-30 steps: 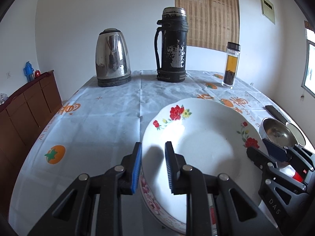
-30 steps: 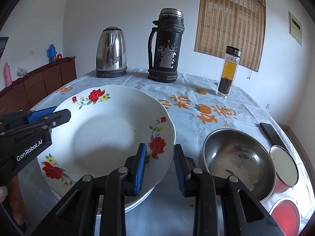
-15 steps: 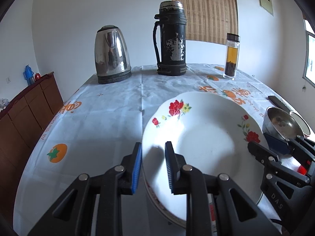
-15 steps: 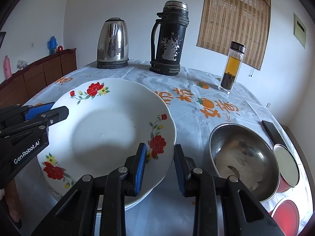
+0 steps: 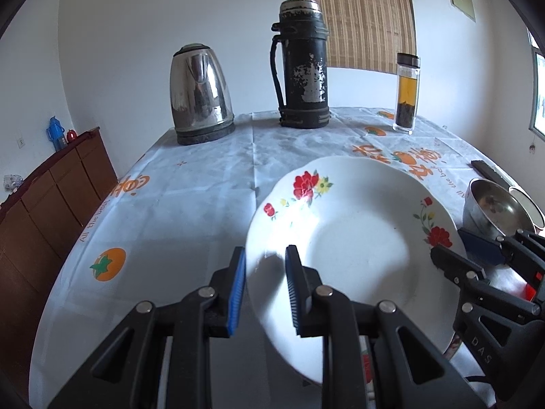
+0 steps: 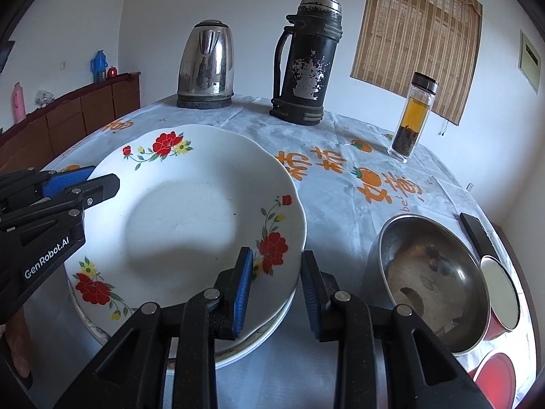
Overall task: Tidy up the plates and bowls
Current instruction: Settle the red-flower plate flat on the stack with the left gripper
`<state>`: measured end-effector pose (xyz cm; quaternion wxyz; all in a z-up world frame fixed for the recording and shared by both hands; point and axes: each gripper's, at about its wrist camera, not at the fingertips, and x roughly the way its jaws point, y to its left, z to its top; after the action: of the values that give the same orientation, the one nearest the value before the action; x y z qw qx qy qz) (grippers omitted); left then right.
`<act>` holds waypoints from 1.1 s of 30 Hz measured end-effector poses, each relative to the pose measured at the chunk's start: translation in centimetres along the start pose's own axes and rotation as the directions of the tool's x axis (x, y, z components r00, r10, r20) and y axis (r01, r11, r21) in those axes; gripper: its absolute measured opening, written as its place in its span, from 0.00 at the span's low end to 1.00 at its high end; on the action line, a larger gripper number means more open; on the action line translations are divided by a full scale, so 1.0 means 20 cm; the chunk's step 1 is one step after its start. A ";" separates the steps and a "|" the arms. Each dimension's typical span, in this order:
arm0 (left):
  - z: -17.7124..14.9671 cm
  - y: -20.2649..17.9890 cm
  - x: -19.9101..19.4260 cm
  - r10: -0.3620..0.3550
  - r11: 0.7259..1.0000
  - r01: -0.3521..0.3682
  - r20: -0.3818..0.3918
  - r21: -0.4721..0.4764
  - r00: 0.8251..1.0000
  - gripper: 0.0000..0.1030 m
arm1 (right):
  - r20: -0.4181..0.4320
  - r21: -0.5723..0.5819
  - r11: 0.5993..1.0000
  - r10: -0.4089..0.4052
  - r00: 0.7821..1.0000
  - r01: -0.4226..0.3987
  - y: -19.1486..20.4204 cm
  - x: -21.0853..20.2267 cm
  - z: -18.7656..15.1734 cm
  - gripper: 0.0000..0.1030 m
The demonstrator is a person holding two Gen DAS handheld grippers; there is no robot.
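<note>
A white plate with red flowers [image 5: 357, 245] [image 6: 190, 211] is held by two opposite rims, slightly tilted, just above a stack of similar plates [image 6: 265, 337]. My left gripper [image 5: 265, 250] is shut on its left rim, one blue pad above and one below; the right wrist view shows this gripper at the far left [image 6: 98, 177]. My right gripper [image 6: 277, 252] is shut on the right rim beside a red flower, and appears at the right edge of the left wrist view [image 5: 453, 243]. A steel bowl [image 6: 429, 279] sits on the table to the right.
A steel kettle [image 5: 201, 92], a worn black flask [image 5: 303, 64] and a glass tea bottle [image 5: 407, 92] stand at the far end. A red cup [image 6: 500, 293], a red dish [image 6: 497, 378] and a black remote [image 6: 477, 235] lie right of the bowl. A wooden sideboard [image 5: 51, 197] stands on the left.
Both views have rolled and tipped a little, so the kettle and flask sit slightly higher and further right. The plate stays gripped at both rims; neither gripper has changed its opening.
</note>
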<state>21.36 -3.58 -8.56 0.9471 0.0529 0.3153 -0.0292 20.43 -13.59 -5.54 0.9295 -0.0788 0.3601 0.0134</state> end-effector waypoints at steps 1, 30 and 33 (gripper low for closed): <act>0.00 0.00 0.00 0.003 1.000 -0.003 0.001 0.004 1.000 0.20 | -0.001 0.000 1.000 0.000 1.000 0.000 0.00 0.00 0.00 0.30; -0.02 -0.01 0.04 0.009 1.000 -0.009 -0.027 0.019 1.000 0.20 | -0.012 -0.003 1.000 0.000 1.000 0.000 0.01 0.01 0.00 0.30; -0.02 0.00 0.04 0.008 1.000 -0.008 -0.027 0.019 1.000 0.20 | -0.012 -0.003 1.000 -0.001 1.000 0.001 0.01 0.01 0.00 0.30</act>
<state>21.72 -3.65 -9.31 0.9423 0.0634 0.3277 -0.0276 20.55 -13.41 -5.66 0.9272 -0.0804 0.3657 0.0131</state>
